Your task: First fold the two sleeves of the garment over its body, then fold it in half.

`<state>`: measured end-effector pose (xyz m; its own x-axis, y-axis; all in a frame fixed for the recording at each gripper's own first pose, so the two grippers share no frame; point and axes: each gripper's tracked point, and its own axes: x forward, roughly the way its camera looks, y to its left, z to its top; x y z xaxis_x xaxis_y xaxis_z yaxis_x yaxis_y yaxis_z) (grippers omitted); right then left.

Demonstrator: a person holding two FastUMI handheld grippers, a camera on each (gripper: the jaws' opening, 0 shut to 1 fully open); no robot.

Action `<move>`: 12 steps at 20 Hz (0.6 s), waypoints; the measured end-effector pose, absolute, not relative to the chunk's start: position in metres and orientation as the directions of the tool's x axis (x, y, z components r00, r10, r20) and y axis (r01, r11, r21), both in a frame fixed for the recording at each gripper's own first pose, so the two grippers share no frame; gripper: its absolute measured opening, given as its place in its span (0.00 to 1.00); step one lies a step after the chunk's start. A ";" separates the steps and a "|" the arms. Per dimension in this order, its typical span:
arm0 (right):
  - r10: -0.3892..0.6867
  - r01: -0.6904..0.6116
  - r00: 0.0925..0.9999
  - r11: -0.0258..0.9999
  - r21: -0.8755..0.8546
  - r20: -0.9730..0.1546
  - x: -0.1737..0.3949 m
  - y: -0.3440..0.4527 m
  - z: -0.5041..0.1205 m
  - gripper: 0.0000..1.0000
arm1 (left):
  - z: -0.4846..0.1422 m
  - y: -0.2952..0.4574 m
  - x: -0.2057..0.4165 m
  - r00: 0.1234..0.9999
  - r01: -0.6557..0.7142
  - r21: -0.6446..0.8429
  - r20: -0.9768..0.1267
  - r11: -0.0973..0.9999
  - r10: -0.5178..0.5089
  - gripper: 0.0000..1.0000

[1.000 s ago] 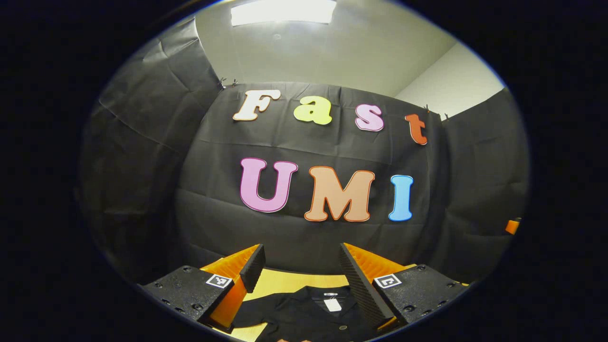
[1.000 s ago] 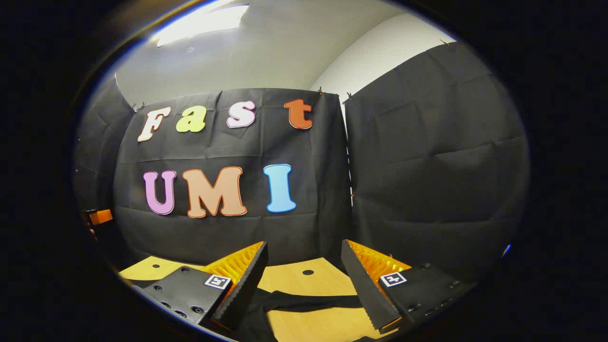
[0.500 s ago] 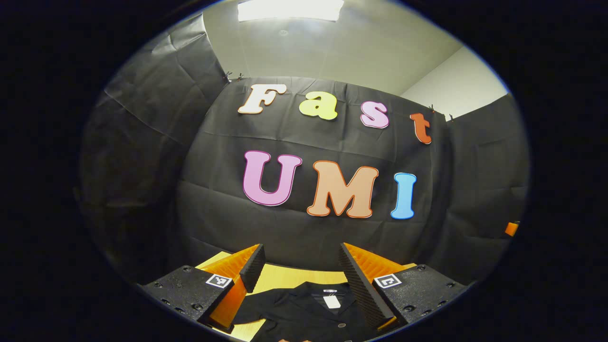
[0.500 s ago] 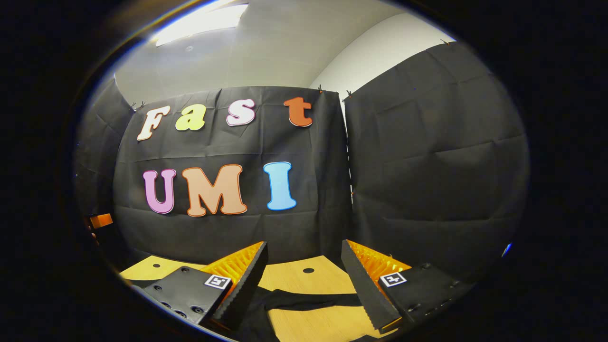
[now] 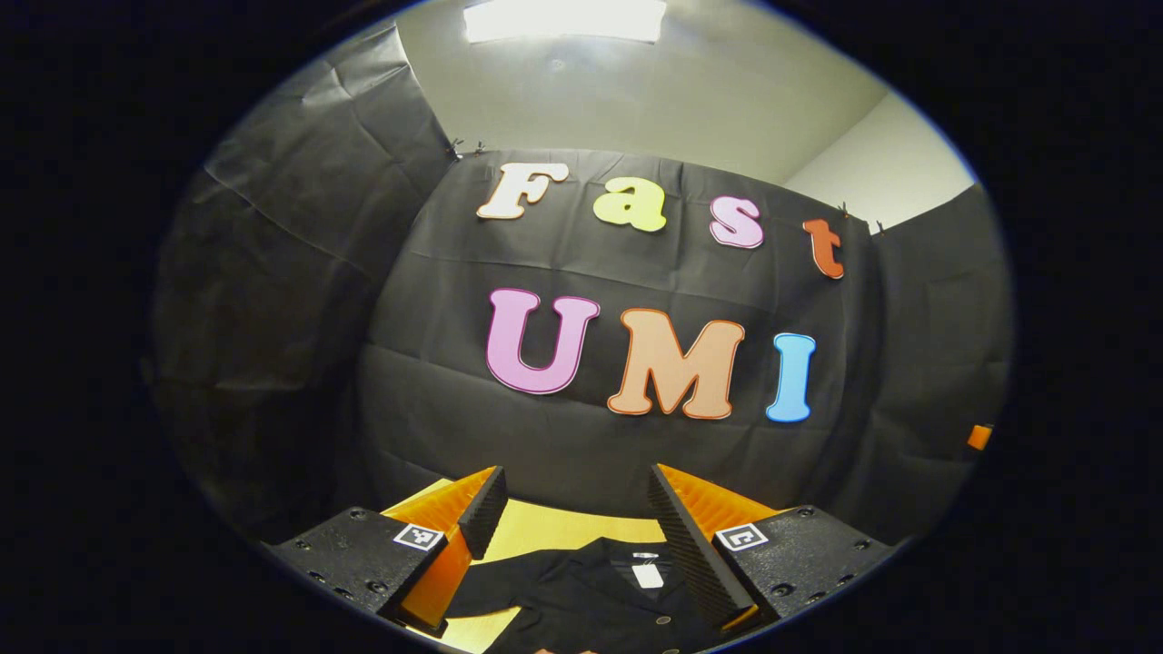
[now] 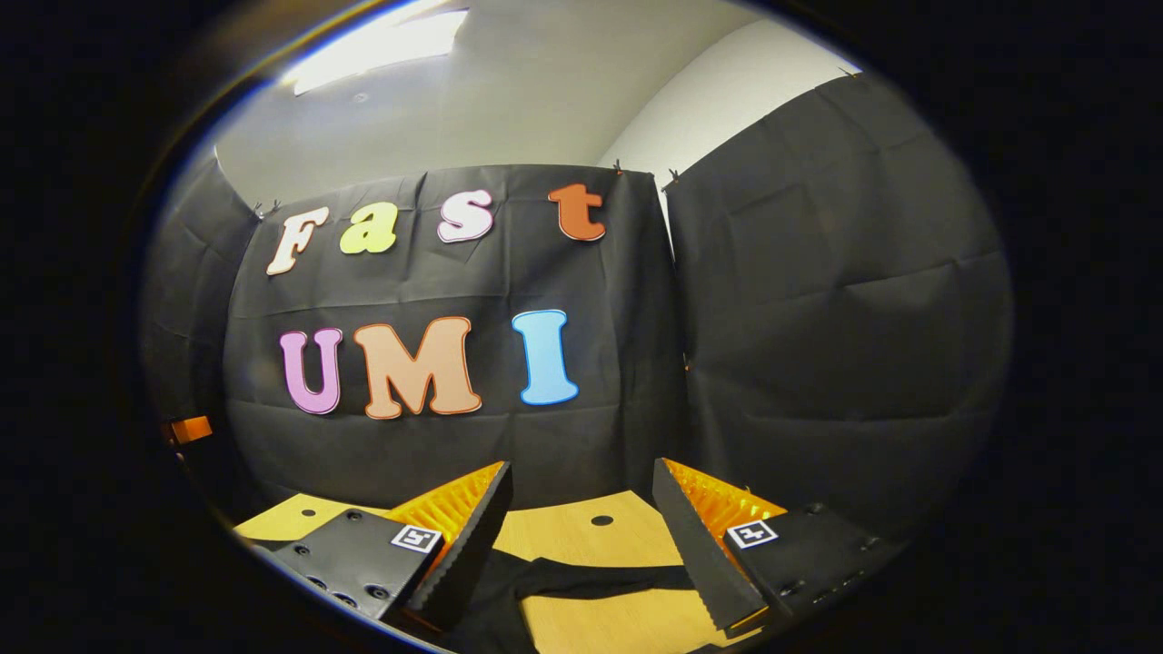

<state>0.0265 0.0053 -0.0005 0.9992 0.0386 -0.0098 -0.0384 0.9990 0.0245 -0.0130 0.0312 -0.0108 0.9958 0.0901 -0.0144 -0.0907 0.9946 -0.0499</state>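
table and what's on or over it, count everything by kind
Grippers: 2, left gripper and right gripper, both open above the table
Black shirts: 1, lying flat
Wooden tables: 1
Total: 4

The left gripper (image 5: 572,495) was held level, facing forward, fingers spread wide, gripping nothing. The right gripper (image 6: 581,495) was posed alike, likewise parted and unloaded.

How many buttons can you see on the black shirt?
2. In the left gripper view, one button sits on the black shirt below its white neck tag, and another button lies right at the bottom edge. More may be hidden lower down.
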 end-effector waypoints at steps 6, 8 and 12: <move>0.085 -0.084 0.996 0.996 0.035 -0.016 0.044 0.010 -0.010 0.97 | 0.000 0.043 -0.029 0.987 -0.159 -0.031 0.012 0.987 0.159 0.91; 0.114 -0.114 0.993 0.993 0.027 -0.022 0.051 0.017 -0.014 0.98 | 0.009 0.052 -0.033 0.980 -0.196 -0.020 0.035 0.980 0.197 0.91; 0.170 -0.170 0.985 0.985 0.027 -0.015 0.073 0.031 -0.011 0.98 | 0.028 0.071 -0.049 0.957 -0.280 -0.012 0.078 0.960 0.280 0.90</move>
